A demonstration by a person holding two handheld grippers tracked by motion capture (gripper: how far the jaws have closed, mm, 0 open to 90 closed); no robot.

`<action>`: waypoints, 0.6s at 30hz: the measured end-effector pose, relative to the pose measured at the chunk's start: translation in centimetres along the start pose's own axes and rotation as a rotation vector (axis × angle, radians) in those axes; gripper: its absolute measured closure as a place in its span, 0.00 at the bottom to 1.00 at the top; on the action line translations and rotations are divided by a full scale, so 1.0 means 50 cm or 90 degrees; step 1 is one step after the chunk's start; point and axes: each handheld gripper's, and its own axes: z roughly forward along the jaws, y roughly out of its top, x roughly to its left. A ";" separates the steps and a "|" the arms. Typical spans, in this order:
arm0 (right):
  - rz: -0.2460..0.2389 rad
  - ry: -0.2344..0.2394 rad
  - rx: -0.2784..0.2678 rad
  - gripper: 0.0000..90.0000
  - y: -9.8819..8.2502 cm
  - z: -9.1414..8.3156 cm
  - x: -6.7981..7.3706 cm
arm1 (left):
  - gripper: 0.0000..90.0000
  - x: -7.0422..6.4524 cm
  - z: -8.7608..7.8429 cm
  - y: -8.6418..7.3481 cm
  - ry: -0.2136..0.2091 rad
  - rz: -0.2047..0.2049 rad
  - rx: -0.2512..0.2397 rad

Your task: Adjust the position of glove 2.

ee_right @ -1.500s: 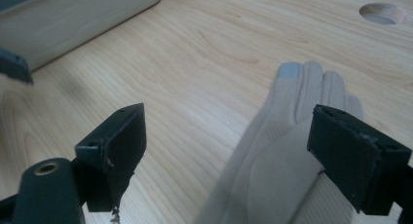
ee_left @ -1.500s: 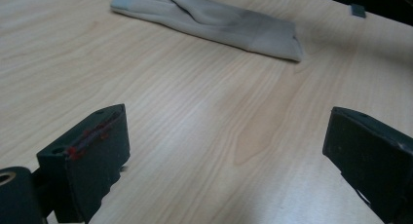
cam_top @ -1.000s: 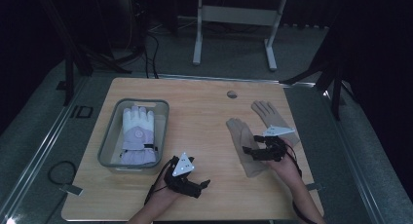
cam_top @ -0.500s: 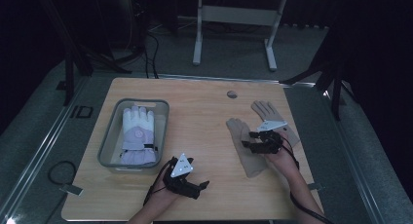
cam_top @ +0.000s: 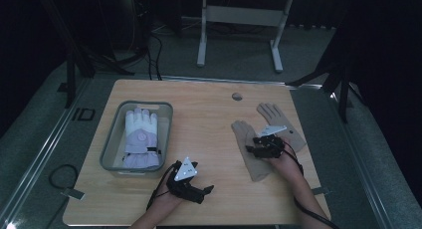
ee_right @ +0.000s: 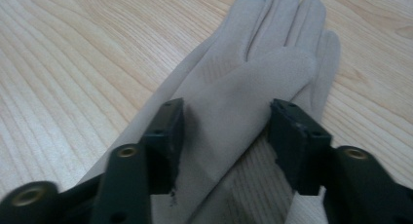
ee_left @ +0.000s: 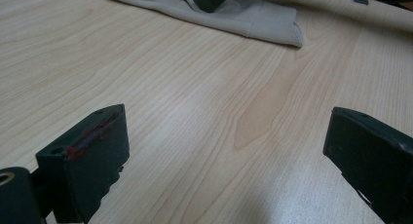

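Two beige gloves lie flat at the table's right. My right gripper [cam_top: 254, 148] is down on the nearer beige glove [cam_top: 242, 132]. In the right gripper view its jaws [ee_right: 226, 136] straddle that glove [ee_right: 263, 53] at the thumb and palm. They have just been closing, and the fabric between them still lies flat and unbunched. The second beige glove [cam_top: 276, 117] lies just beyond the hand. My left gripper [cam_top: 206, 191] rests near the front edge, open with bare wood between its jaws [ee_left: 229, 151]. The left gripper view shows the glove's cuff [ee_left: 253, 19] farther off.
A grey tray [cam_top: 112, 139] at the left holds a white and lilac glove [cam_top: 141, 134]. A small round grey thing [cam_top: 237, 96] sits near the table's far edge. A metal frame stands on the floor beyond the table.
My right gripper has shifted slightly left and lower onto the nearer beige glove, and its jaws have narrowed. The left gripper has stayed put.
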 end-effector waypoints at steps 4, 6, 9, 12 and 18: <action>0.037 -0.007 -0.012 0.82 0.000 0.001 0.018 | 0.03 0.000 0.001 0.000 -0.001 -0.001 0.000; 0.058 -0.017 -0.022 0.84 -0.002 0.003 0.030 | 0.03 0.000 0.002 0.000 0.000 -0.002 0.000; 0.085 -0.044 -0.026 0.87 0.005 0.003 0.051 | 0.03 0.000 0.001 0.000 0.001 -0.003 -0.002; 0.139 -0.045 -0.047 0.87 0.027 -0.004 0.066 | 0.03 0.001 0.001 0.001 0.001 -0.004 -0.002; 0.191 -0.055 -0.097 0.87 0.094 -0.030 0.102 | 0.03 0.002 -0.005 0.002 0.006 -0.004 -0.012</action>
